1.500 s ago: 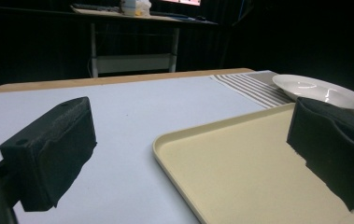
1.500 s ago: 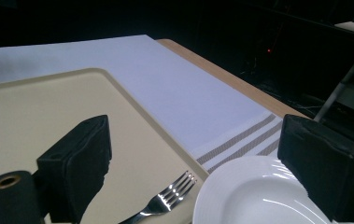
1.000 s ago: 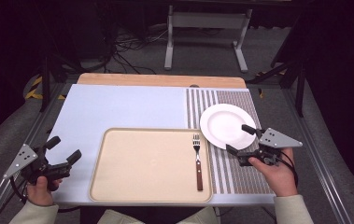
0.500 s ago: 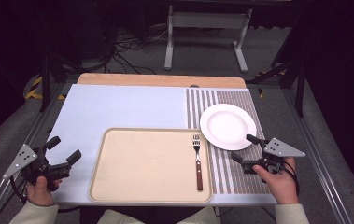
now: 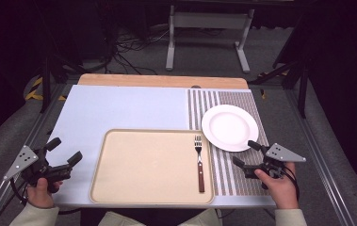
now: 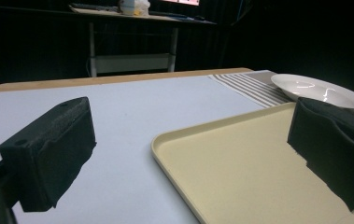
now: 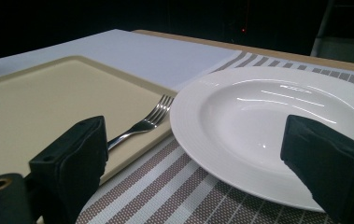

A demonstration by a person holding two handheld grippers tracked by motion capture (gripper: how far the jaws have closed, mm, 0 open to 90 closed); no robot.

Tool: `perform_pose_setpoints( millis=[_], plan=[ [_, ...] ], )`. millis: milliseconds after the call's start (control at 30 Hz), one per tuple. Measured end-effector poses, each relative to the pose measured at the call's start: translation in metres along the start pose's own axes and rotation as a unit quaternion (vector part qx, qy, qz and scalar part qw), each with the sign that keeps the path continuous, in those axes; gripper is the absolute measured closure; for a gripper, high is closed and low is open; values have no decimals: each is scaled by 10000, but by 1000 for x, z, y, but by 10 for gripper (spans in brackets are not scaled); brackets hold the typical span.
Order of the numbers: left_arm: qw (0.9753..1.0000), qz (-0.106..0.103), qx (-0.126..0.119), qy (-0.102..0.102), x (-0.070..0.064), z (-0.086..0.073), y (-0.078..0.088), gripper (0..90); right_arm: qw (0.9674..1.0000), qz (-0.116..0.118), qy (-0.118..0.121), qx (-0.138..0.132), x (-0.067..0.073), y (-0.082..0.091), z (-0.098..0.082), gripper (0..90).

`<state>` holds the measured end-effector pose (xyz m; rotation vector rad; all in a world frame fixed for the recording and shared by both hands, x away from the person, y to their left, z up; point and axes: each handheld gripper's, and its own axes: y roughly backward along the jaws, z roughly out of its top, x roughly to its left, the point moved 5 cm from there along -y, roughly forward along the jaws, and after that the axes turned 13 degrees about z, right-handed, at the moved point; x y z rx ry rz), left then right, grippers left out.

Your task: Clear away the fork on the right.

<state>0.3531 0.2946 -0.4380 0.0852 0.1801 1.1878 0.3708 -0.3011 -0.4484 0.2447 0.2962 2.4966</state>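
The desk (image 5: 162, 80) had a wooden top, bare along its 12 o'clock edge. A pale blue sheet (image 5: 119, 108) covered most of it. A striped mat (image 5: 232, 169) lay over the 3 o'clock side. A beige tray (image 5: 148, 165) sat at 6 o'clock, its right edge over the mat. A white plate (image 5: 229, 127) rested on the mat, toward 2 o'clock.

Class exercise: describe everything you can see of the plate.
The plate is round, white and glossy, seemingly ceramic, with a wide ribbed rim and shallow well. It is empty and lies flat on the striped mat, right of the tray. The right gripper hovers open near its edge, not touching.
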Motion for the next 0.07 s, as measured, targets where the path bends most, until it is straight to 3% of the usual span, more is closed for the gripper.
perform_pose_setpoints(
  millis=[67],
  plan=[
    [10000,2,2,-3,0,0,0,15,10000,-17,-10,-58,2,-1,1,77]
  ],
)
